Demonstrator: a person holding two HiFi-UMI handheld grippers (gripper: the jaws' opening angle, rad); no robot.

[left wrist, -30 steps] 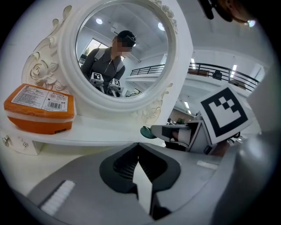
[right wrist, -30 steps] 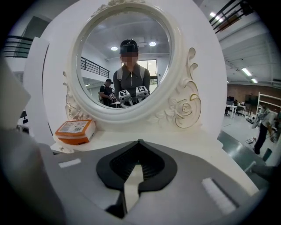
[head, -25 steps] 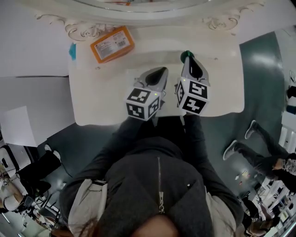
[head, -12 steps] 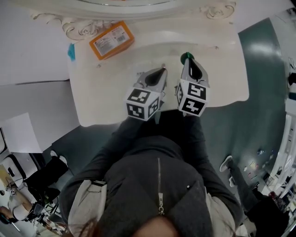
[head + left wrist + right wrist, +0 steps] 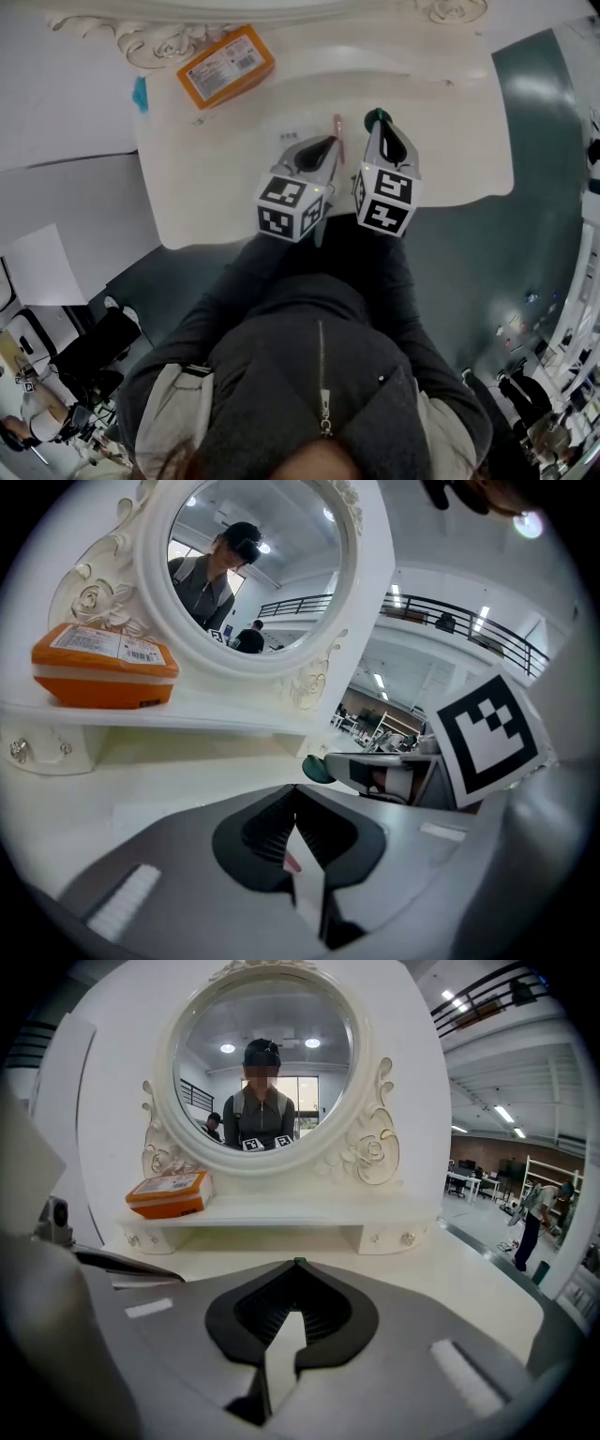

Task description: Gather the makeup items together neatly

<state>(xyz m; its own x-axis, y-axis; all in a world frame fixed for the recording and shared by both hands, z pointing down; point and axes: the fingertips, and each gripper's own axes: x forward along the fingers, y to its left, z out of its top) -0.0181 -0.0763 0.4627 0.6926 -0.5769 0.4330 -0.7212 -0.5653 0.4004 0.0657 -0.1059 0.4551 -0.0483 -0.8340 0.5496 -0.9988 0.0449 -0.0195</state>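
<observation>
Apparently readying a pick, we hold the left gripper (image 5: 327, 143) and right gripper (image 5: 379, 122), each with jaws together, before the white oval carved-frame mirror (image 5: 262, 1072), a slim pink makeup stick (image 5: 337, 138) lying between their tips. The flat orange box (image 5: 226, 66) sits under the mirror; the white tabletop (image 5: 202, 187) before the mirror lies largely bare to its front edge.

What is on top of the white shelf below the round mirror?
An orange rectangular box with a white label, at the white shelf's left end. Anything flat behind the box is hidden.
</observation>
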